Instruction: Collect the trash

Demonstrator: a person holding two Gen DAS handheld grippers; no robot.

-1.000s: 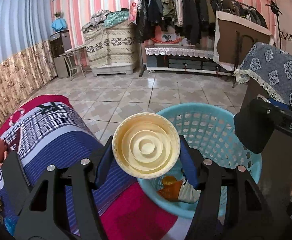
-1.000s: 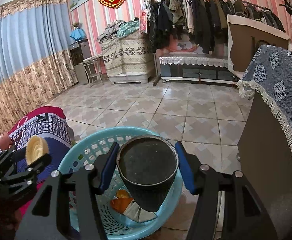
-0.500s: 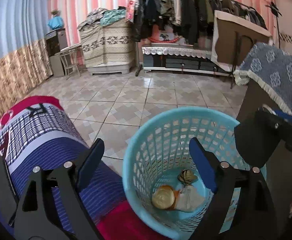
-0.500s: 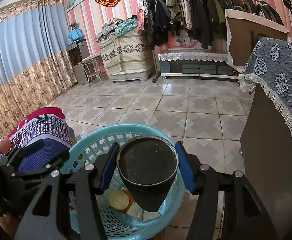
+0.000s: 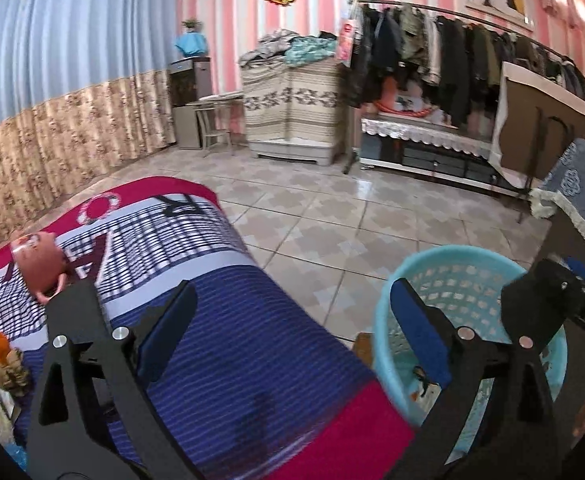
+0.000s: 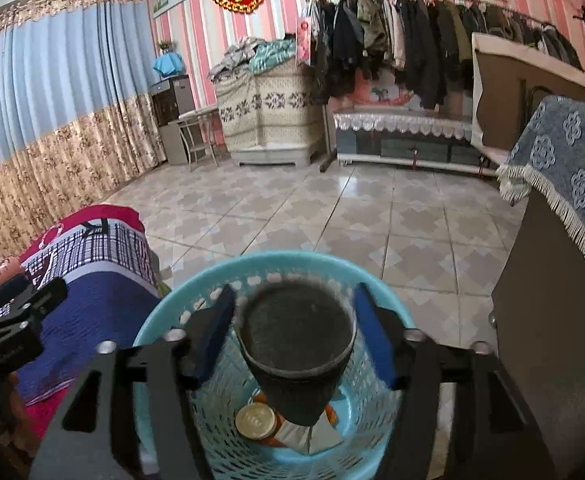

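I let go: right gripper [image 6: 292, 332] jaws opening, black cup [image 6: 296, 344] dropping into blue basket [image 6: 152, 320] | cup light, stiff, grab its sides | left gripper [image 5: 288, 328] opening, empty

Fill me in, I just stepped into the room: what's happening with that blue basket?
A person is clearing trash with two hand-held tongs. The right tongs are opening above the blue basket; the black cup sits between the pads with gaps on both sides, apparently dropping in. A round cream lid and wrappers already lie at the bottom. The left tongs are empty and opening, over the striped blanket beside the basket.
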